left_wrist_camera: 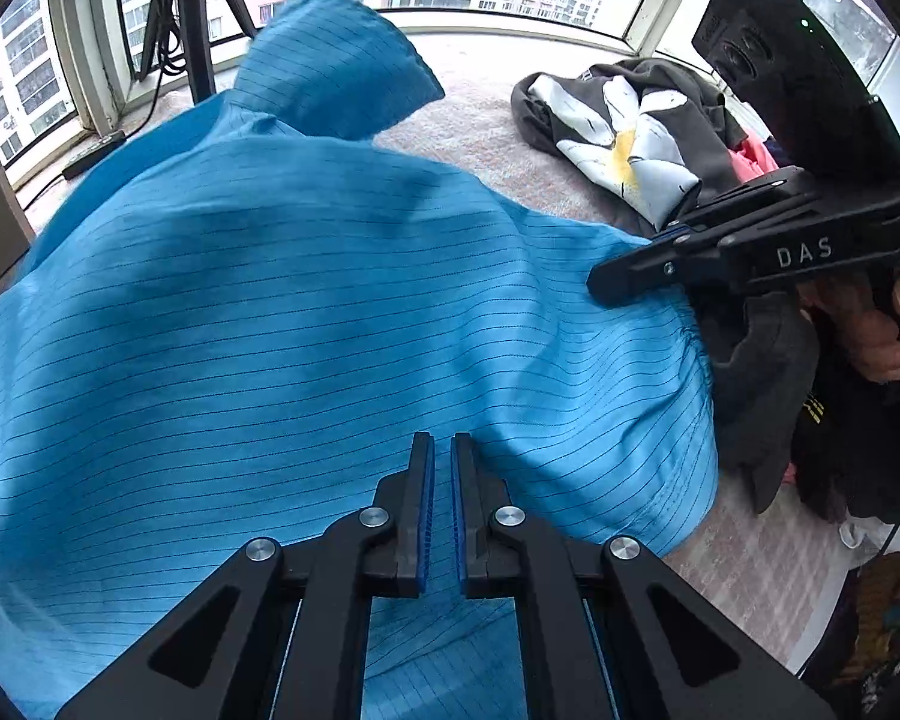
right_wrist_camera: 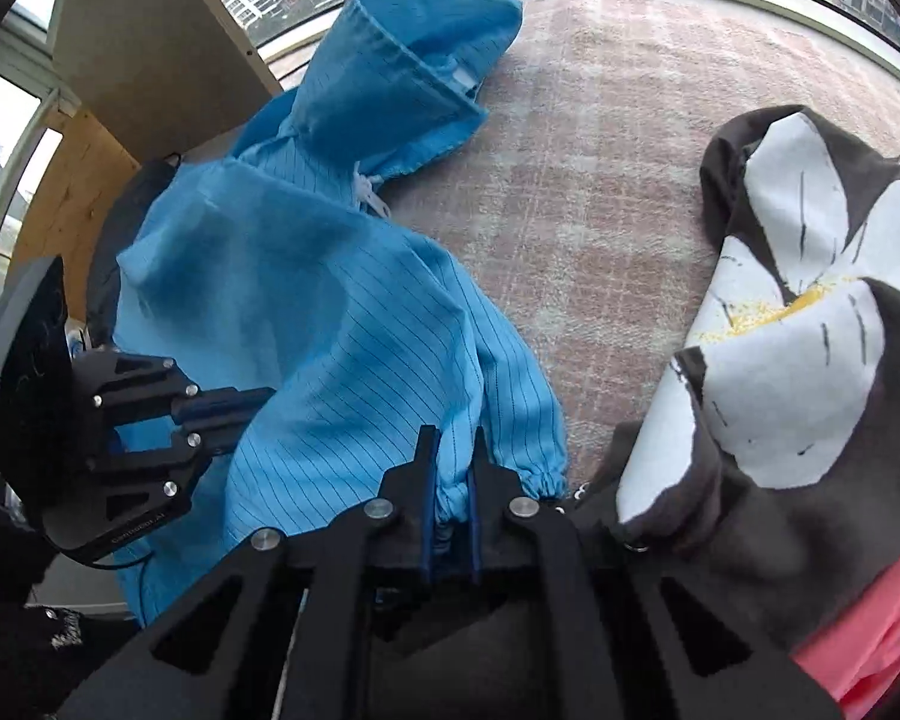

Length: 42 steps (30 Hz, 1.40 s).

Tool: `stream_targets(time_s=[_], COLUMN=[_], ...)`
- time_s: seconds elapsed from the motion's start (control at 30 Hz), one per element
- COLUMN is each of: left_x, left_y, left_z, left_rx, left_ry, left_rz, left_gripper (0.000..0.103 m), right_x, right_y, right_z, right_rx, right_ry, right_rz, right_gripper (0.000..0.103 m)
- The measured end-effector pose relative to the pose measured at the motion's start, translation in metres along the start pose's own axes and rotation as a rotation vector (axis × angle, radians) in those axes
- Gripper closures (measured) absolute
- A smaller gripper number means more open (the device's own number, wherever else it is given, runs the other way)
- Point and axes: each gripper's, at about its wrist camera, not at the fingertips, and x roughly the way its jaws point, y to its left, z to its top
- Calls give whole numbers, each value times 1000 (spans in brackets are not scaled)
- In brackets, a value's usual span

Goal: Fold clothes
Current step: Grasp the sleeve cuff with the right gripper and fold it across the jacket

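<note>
Right gripper fingers pinch the blue garment cuff; left gripper fingers nearly closed, grip unclear; hood lies far ahead.

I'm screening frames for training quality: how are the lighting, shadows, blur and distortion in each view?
Left wrist view: flat window daylight, soft dark shadows across the blue garment, slight blur at its left edge, strong fisheye bending of the window frame. Right wrist view: sharp on the flower-print garment and the right claw; the left claw is shaded; corners vignetted black.
</note>
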Motion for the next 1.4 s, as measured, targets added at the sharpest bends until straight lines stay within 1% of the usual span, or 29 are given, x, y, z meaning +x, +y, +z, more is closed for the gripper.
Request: stream_targets(time_s=[0.07,0.13,0.17,0.23,0.27,0.3,0.33,0.37,0.43,0.5,0.57,0.63,0.73,0.8,0.83,0.87,0.93,0.97,1.0,1.03,1.1,1.17,1.2,1.27,1.3,1.4], left_x=[-22,-48,-59,-75,-78,-81,-79,-76,-58,-41,-23,-5,9,17,18,19,18,16,15,13,10,5,1,-14,-25,-77], left_y=[-1,-9,-12,-28,-40,-53,-65,-78,-97,-108,-111,-111,-117,-121,-123,-125,-127,-125,-124,-121,-118,-115,-111,-99,-92,-60], left_z=[-7,-15,-15,-18,-20,-22,-26,-29,-29,-29,-26,-22,-22,-20,-20,-19,-18,-17,-16,-17,-17,-15,-12,-4,0,16], left_rx=[-9,-1,20,90,148,205,261,316,408,478,534,593,650,671,678,687,692,684,676,668,649,620,587,501,447,260], left_ry=[-57,-133,-173,-239,-258,-273,-272,-269,-246,-212,-170,-124,-77,-51,-56,-65,-71,-64,-57,-48,-39,-26,-20,-17,-33,-122], left_rz=[11,18,28,75,100,122,129,137,158,175,189,200,215,216,214,216,205,179,151,113,82,60,35,-31,-64,-155], left_gripper=[98,92,87,85,81,75,73,71,71,71,71,71,70,67,68,65,66,69,76,81,93,99,100,101,101,101], right_x=[-21,-42,-52,-70,-76,-80,-83,-80,-66,-42,-20,-10,-11,-19,-22,-25,-32,-36,-42,-47,-62,-81,-91,-104,-108,-115], right_y=[-1,-2,-2,1,6,11,16,15,7,-4,-20,-34,-43,-43,-44,-46,-52,-54,-56,-58,-58,-57,-56,-54,-51,-44], right_z=[6,13,17,25,29,32,34,36,37,33,26,18,7,0,-2,-5,-11,-14,-16,-18,-22,-25,-27,-31,-32,-35], right_rx=[58,121,151,201,199,180,158,165,202,214,254,281,268,240,229,233,249,260,271,282,286,284,283,281,278,272], right_ry=[-32,-64,-78,-103,-112,-116,-118,-100,-49,-20,11,29,17,7,7,2,-11,-20,-30,-41,-82,-132,-157,-193,-204,-233], right_rz=[47,104,136,186,174,128,73,56,54,21,24,14,-35,-81,-101,-98,-73,-55,-34,-14,10,38,54,56,51,35], right_gripper=[96,96,96,96,96,96,96,96,96,94,92,91,90,89,89,89,89,88,88,88,86,83,82,82,82,82])
